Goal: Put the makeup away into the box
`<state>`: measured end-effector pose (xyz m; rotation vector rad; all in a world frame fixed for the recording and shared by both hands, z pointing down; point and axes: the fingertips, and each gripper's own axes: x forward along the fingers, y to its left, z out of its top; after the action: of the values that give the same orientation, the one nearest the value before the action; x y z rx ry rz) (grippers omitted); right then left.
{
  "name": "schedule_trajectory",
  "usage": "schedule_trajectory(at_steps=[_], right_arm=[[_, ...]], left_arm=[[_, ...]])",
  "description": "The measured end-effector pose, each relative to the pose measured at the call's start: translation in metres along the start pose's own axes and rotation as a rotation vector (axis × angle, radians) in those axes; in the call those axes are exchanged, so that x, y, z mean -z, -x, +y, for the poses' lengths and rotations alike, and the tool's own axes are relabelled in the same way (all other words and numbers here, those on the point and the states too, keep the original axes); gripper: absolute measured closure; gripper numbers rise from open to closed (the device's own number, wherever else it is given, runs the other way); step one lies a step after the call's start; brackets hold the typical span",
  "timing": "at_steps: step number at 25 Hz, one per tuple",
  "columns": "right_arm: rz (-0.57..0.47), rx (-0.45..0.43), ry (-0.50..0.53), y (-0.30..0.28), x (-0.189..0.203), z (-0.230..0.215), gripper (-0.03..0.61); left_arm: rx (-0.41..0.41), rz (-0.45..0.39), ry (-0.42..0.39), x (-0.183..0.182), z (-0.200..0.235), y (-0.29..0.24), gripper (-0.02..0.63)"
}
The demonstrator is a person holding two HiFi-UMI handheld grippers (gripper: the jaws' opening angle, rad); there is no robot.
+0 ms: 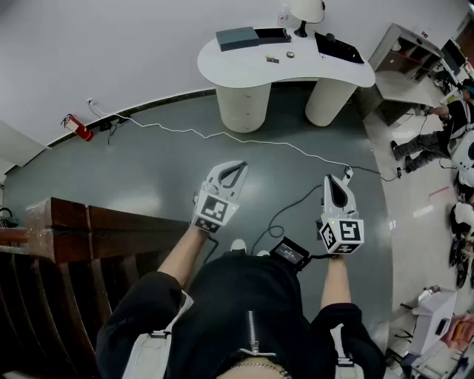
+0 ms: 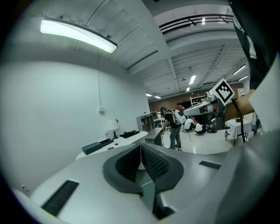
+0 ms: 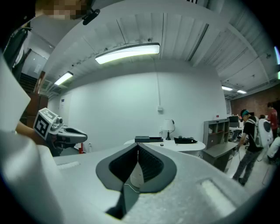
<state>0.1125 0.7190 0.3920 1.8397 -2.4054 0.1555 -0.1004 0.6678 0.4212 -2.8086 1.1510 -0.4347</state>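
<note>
Smooth white table (image 1: 244, 63), matt grey box (image 1: 237, 38), softly glossy grey floor (image 1: 163, 170), dark brown wood railing (image 1: 89, 218).

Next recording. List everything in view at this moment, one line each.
table: one, white, curved, far ahead by the wall
box: one, grey, table's left end
flat case: one, black, right beside the box
lamp: one, white, table's back edge
small items: two, on the table, too small to tell
black thing: one, table's right end
fire extinguisher: one, red, by the wall, left
cable: one, white, across the grey floor
shelf unit: one, grey, right of the table
wooden railing: brown, lower left
people: a few, far right
left gripper: white, shut, empty
right gripper: white, shut, empty
</note>
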Motion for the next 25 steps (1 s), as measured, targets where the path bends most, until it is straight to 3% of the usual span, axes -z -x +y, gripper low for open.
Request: schedule_trajectory(at_steps=[13,25], right_arm=[[0.018,-0.012,-0.055,-0.013,0.006,0.023,0.572],[0.025,0.004,-0.076,-0.02,0.004,0.037,0.572]], left_arm=[[-0.014,0.021,0.05,0.017,0.011,0.007,0.6],[0.023,0.027,0.046,0.028,0.028,0.003,0.6]])
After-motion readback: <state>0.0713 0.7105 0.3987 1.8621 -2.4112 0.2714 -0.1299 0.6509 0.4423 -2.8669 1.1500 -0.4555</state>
